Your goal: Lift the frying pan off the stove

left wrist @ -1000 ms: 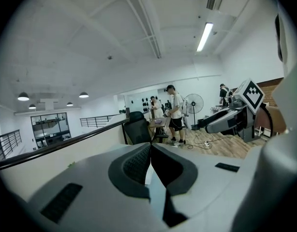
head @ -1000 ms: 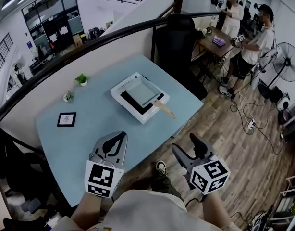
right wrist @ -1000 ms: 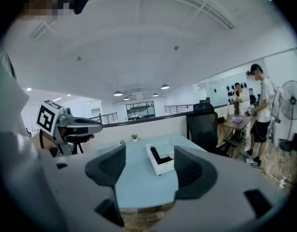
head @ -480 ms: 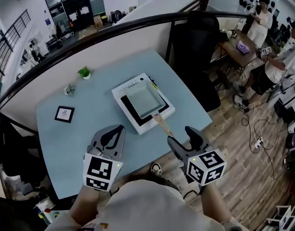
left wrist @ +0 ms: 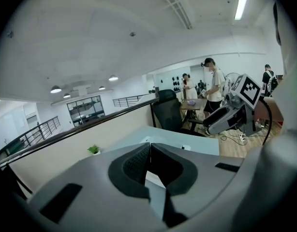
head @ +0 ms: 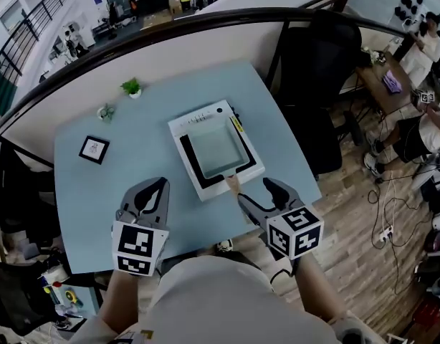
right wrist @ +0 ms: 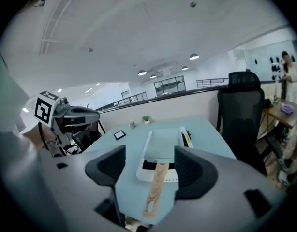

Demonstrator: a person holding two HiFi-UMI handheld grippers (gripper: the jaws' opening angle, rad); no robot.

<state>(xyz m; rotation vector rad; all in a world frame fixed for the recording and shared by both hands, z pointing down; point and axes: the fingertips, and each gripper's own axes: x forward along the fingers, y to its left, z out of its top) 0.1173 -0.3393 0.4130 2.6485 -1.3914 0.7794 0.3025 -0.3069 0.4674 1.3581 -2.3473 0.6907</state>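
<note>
A square grey-green frying pan [head: 215, 147] [right wrist: 163, 144] sits on a white stove with a black top [head: 206, 120] [right wrist: 142, 172] in the middle of the light blue table. Its wooden handle [head: 233, 185] [right wrist: 155, 190] points toward me past the stove's near edge. My right gripper [head: 257, 192] [right wrist: 149, 170] is open just short of the handle's end, touching nothing; in its own view the handle shows in the gap between the jaws, lower down. My left gripper [head: 154, 190] [left wrist: 149, 149] hovers over the table left of the stove, shut and empty.
A small framed picture [head: 94, 149] and two little potted plants [head: 132, 87] [head: 105, 111] stand on the table's far left. A black office chair [head: 327, 56] is behind the table's right corner. People stand by a desk at far right [head: 421, 56]. The near table edge is right under my grippers.
Both grippers have come forward over the table toward the stove. The right gripper's jaws now sit close to the handle's end; it stays open and the left stays shut.
</note>
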